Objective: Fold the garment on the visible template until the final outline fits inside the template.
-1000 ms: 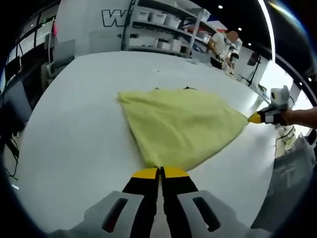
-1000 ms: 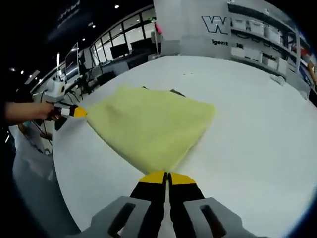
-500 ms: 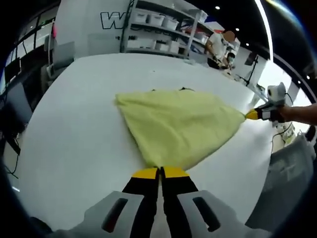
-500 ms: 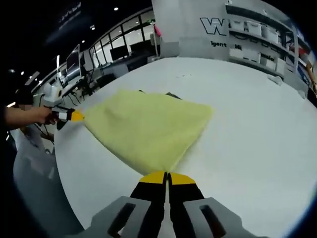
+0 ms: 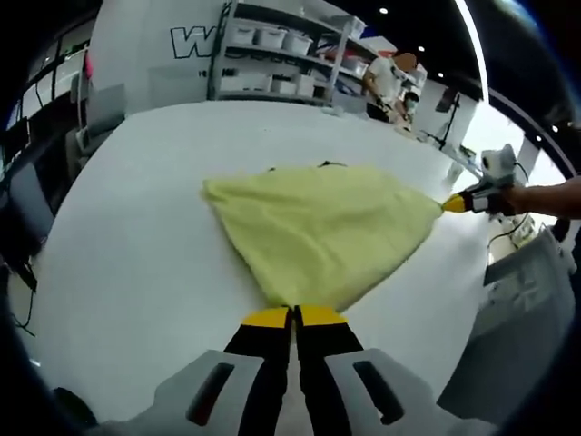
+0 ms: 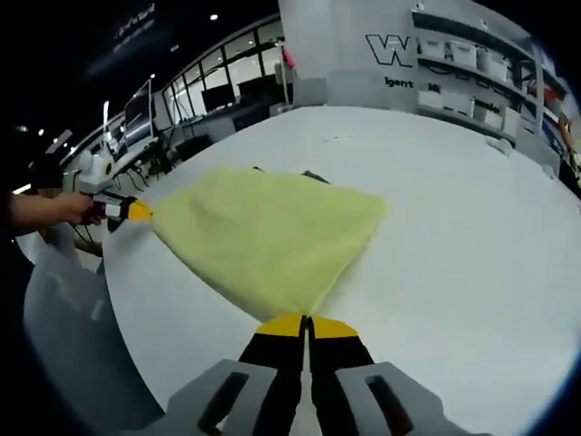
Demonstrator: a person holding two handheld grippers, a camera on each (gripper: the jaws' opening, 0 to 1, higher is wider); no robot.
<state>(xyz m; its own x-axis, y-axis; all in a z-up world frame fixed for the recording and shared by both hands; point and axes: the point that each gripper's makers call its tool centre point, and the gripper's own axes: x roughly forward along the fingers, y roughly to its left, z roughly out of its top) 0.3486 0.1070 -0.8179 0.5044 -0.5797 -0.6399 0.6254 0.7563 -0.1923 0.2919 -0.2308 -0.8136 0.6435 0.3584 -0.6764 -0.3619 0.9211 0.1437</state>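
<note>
Pinching one corner of the yellow garment (image 5: pixel 322 232) each, the left gripper (image 5: pixel 293 316) and right gripper (image 6: pixel 307 324) have their jaws closed on it. It lies stretched between them across the white table (image 5: pixel 136 245).

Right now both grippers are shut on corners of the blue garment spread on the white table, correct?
Not quite: the garment is yellow, not blue, as the left gripper view shows. Otherwise yes: left gripper and right gripper are each shut on a corner, on the white table.

Yellow garment (image 5: pixel 322 232) on white table (image 5: pixel 136 263), corners apparently pinched by left claw (image 5: pixel 293 315) and right claw (image 5: pixel 451 204).
</note>
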